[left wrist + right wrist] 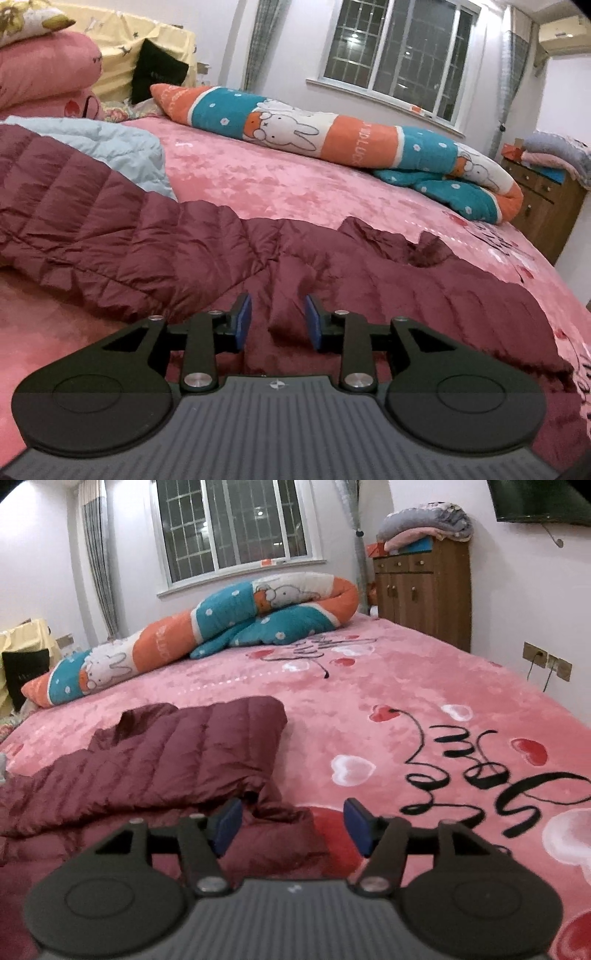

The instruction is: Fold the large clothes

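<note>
A dark red quilted down jacket [155,229] lies spread across the pink bed cover [280,177]. In the right wrist view the same jacket [177,753] lies at the left with a folded part pointing to the far side. My left gripper [277,320] hovers just above the jacket with its blue pads apart; a raised fold of the fabric stands between them, and no pad presses on it. My right gripper [291,825] is open over the jacket's near right edge, and nothing is clamped between its pads.
A rolled orange, teal and white rabbit-print quilt [332,129] lies along the far side of the bed. Pink bedding [44,74] is stacked at the far left. A light blue quilted layer [110,147] lies beside the jacket. A wooden cabinet [424,590] stands past the bed.
</note>
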Demonstrator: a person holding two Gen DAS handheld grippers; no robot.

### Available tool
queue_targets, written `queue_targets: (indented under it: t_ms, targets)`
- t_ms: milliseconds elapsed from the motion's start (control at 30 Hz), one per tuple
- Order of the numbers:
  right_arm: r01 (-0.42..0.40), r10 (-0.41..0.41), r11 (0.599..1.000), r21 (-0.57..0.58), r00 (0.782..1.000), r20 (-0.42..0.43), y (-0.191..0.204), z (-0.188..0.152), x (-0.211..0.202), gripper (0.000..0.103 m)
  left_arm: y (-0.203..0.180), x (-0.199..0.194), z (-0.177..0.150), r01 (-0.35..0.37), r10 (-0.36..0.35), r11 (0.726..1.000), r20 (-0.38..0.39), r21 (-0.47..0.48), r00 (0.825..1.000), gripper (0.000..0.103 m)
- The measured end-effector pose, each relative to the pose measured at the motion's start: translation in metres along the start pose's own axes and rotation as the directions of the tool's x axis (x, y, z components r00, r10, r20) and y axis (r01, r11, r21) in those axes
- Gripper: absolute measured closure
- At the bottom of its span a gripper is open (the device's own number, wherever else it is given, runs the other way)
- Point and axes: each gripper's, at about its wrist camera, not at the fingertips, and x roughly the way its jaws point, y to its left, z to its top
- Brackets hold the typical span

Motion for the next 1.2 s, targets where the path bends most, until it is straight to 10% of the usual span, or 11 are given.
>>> queue_targets:
  t_ms: [1200]
  targets:
    - [-0.023,0.023,0.992,0.125,1.0,0.004,-0.049,-0.024,-0.1,0.039,-0.029,-0.106,-0.031,0.128,-0.132,0.977,0.014,0.171,0.991,0.057]
